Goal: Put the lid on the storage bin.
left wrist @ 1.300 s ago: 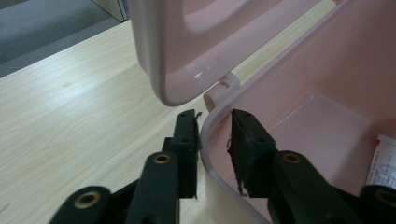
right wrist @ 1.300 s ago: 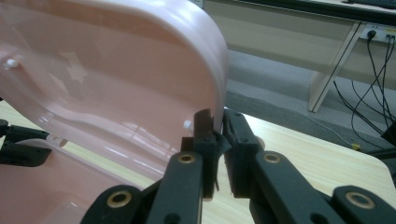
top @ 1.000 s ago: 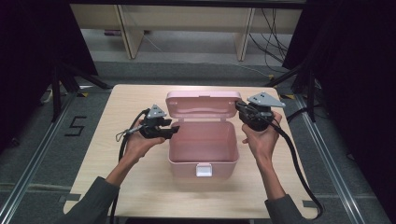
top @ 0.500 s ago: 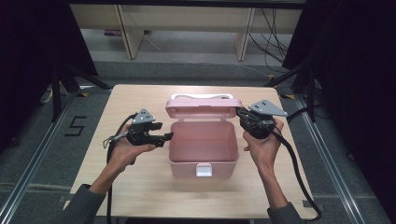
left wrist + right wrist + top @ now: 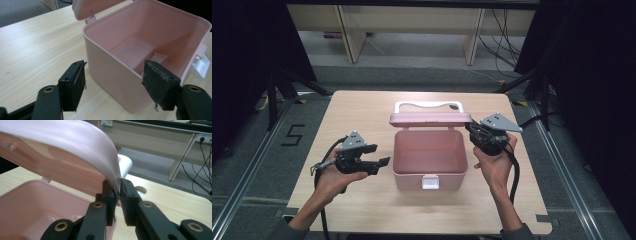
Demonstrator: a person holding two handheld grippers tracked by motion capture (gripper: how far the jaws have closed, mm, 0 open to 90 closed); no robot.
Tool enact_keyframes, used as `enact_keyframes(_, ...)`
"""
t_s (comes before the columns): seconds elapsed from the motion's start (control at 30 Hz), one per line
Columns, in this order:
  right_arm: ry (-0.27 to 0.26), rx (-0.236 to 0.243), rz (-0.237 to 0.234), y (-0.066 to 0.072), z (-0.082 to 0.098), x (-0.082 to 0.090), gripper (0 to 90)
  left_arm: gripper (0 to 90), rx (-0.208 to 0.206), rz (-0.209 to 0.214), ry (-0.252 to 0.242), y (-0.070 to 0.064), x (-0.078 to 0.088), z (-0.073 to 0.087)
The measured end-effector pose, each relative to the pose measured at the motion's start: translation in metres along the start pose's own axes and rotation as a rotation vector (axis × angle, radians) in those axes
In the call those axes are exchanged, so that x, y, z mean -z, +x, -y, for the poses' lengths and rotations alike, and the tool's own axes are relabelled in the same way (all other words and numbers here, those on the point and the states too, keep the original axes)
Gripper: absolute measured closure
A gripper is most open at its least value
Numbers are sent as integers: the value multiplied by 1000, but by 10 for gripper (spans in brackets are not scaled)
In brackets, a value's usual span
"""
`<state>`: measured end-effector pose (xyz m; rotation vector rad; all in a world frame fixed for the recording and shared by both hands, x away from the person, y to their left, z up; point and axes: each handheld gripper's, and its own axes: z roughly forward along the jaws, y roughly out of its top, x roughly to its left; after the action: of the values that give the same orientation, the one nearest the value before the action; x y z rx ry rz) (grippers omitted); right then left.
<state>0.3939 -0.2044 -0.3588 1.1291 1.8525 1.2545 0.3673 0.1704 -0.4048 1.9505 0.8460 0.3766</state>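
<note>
The pink box point(image 5: 429, 155) sits mid-desk point(image 5: 362, 110), its lid point(image 5: 430, 119) raised at 12 o'clock. The right gripper point(image 5: 473, 131), at the box's 2 o'clock, clenches the lid's edge. The left gripper point(image 5: 379, 165), at 9 o'clock, has just been opening, its fingers released and holding nothing.

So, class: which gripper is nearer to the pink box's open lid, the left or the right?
Right. The right gripper is clamped on the lid edge; the left gripper, jaws just opened, sits apart beside the pink box.
</note>
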Motion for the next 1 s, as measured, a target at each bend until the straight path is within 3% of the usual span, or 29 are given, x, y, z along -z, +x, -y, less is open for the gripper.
enact_keyframes(0.03, -12, 42, 4, -3, 0, 0, 829, 333, 0, -2, 0, -1, 1, 2)
enact_keyframes(0.13, -5, 4, -1, -1, 3, 1, 826, 320, 1, -13, 16, -4, 4, 9)
enact_keyframes(0.3, -26, 41, 2, -2, 5, 3, 821, 315, 1, -8, 15, -7, 7, 20)
enact_keyframes(0.33, -15, 40, -3, -2, 5, 4, 820, 313, -5, -17, 21, -9, 8, 25)
enact_keyframes(0.4, -5, -7, -23, 0, 7, 5, 818, 309, 0, -11, 28, -10, 8, 30)
enact_keyframes(0.5, -13, 19, -18, -2, 9, 5, 816, 307, 11, -13, 21, -11, 8, 36)
enact_keyframes(0.6, -11, 6, -28, -1, 10, 7, 815, 306, 9, -20, 26, -11, 9, 40)
enact_keyframes(0.63, -9, -1, -32, 0, 11, 7, 814, 305, -16, -17, 47, -11, 10, 42)
enact_keyframes(0.67, -8, -5, -38, 0, 11, 7, 814, 305, 2, -25, 30, -13, 9, 44)
enact_keyframes(0.7, -14, -12, -37, 0, 12, 8, 814, 304, -25, -30, 55, -13, 11, 44)
enact_keyframes(0.73, -8, -15, -37, 1, 12, 8, 814, 304, -15, -38, 29, -15, 10, 46)
enact_keyframes(0.8, 4, -15, -32, 0, 13, 10, 813, 301, -47, -40, 59, -16, 11, 48)
enact_keyframes(0.83, -14, -11, -42, 0, 14, 9, 812, 300, -19, -36, 48, -19, 9, 50)
enact_keyframes(0.93, -12, -15, -49, 0, 15, 10, 807, 300, -43, -37, 72, -18, 10, 54)
enact_keyframes(0.97, -4, -29, -48, 1, 16, 12, 804, 300, -11, -42, 51, -20, 8, 56)
enact_keyframes(1.0, -2, -17, -51, 0, 16, 13, 802, 300, -16, -38, 54, -20, 8, 58)
